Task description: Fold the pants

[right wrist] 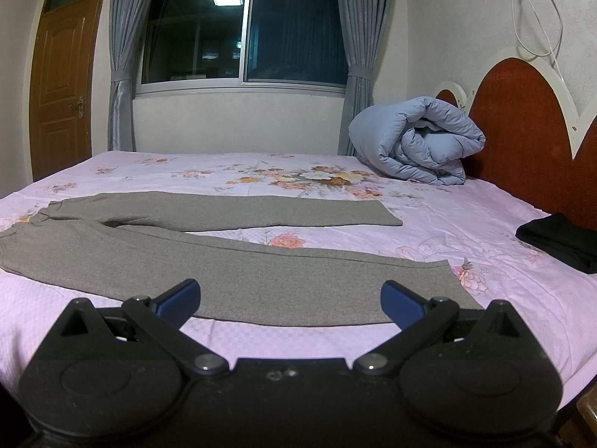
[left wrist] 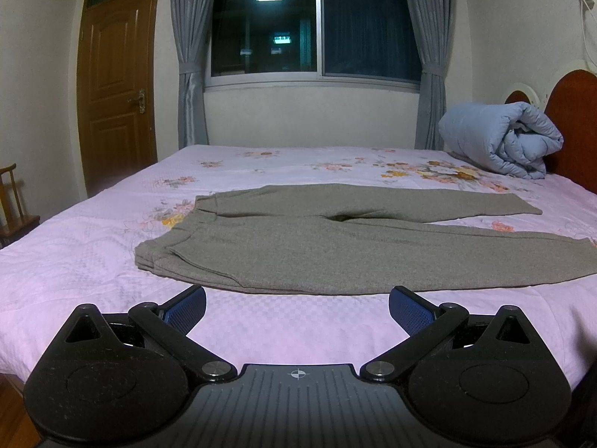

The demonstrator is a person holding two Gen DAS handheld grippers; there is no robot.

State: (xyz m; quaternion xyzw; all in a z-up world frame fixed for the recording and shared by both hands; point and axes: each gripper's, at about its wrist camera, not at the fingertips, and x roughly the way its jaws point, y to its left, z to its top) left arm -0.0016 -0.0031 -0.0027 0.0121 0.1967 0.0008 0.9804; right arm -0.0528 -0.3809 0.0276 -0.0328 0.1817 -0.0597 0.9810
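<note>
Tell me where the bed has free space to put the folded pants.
Free sheet lies between the far pant leg and the window wall, and between the near leg's cuff and the black cloth. The headboard corner is crowded by the rolled blue quilt. Both grippers hover open at the near edge.

The left gripper (left wrist: pixel 297 308) is spread wide, blue pads (left wrist: pixel 184 311) facing inward with nothing between them. The right gripper (right wrist: pixel 290 300) is equally wide apart, level, gripping nothing.
</note>
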